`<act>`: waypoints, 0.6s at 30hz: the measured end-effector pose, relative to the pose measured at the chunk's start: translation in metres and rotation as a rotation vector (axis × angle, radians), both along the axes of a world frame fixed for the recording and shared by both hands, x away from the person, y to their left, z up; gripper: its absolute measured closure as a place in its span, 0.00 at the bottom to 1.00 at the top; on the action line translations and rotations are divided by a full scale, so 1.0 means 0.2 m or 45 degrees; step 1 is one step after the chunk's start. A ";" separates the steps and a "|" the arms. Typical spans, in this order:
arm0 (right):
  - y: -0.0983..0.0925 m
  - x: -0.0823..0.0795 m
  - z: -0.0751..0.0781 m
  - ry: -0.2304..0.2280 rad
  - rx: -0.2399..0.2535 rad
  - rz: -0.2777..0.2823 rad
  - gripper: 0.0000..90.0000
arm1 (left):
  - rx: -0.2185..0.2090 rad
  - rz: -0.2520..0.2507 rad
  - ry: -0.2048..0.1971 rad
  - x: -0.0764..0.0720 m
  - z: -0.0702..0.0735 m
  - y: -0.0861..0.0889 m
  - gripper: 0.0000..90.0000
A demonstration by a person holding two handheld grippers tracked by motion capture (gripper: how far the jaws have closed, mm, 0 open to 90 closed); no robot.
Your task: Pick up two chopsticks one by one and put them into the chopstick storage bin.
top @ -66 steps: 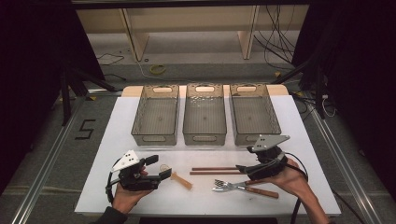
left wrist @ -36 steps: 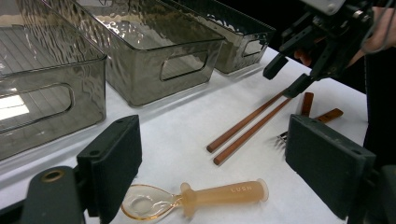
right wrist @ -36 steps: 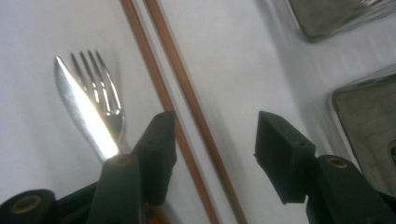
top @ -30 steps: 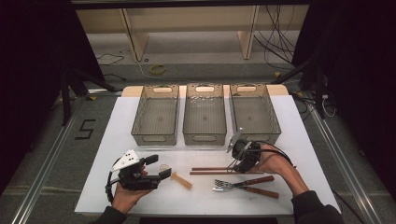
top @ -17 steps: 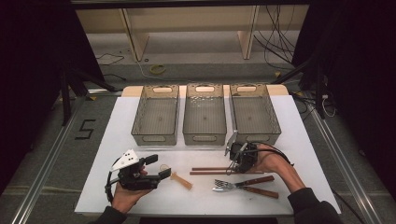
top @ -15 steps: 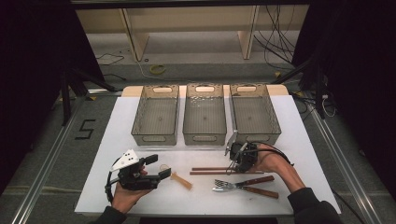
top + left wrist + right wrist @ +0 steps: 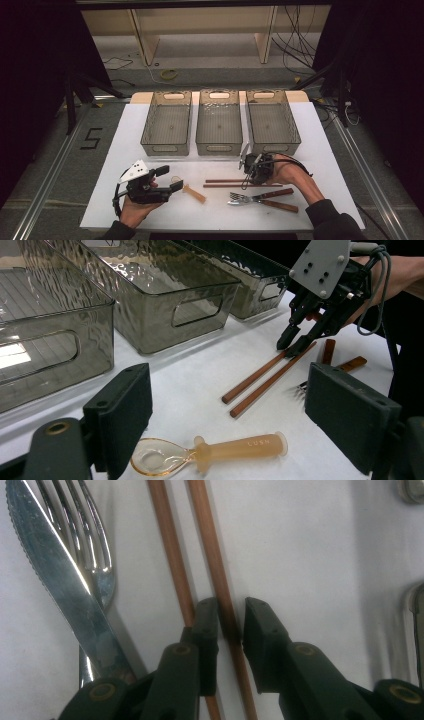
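Note:
Two brown chopsticks (image 7: 225,183) lie side by side on the white table (image 7: 125,140). My right gripper (image 7: 248,176) points down at their right end. In the right gripper view its jaws have just been closing and straddle one chopstick (image 7: 210,545), with a thin gap still showing at the right pad (image 7: 257,625); the other chopstick (image 7: 167,545) runs outside the left pad. My left gripper (image 7: 167,179) rests open at the front left, nothing between its jaws, above an orange spoon (image 7: 235,447).
A fork (image 7: 95,545) and a knife (image 7: 55,565) with wooden handles lie just in front of the chopsticks. Three smoky plastic bins (image 7: 219,122) stand in a row behind. The table's front edge is close to both hands.
The right gripper has come left and down onto the chopsticks' right end, and its jaws have narrowed around one of them. The left gripper has stayed put.

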State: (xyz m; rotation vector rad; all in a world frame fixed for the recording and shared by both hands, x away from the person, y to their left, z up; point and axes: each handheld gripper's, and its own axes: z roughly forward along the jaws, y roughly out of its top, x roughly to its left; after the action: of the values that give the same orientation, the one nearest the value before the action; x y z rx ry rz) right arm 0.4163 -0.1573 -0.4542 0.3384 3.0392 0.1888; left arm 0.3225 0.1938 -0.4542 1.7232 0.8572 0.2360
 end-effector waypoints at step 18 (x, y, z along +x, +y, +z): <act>0.03 0.00 0.00 -0.003 -0.052 0.133 0.94 | -0.001 -0.001 0.000 0.00 0.00 0.00 0.21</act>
State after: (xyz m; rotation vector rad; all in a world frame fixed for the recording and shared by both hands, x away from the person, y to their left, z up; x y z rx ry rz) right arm 0.4155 -0.1508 -0.4540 0.1770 3.0554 0.1335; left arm 0.3225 0.1940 -0.4540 1.7233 0.8565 0.2348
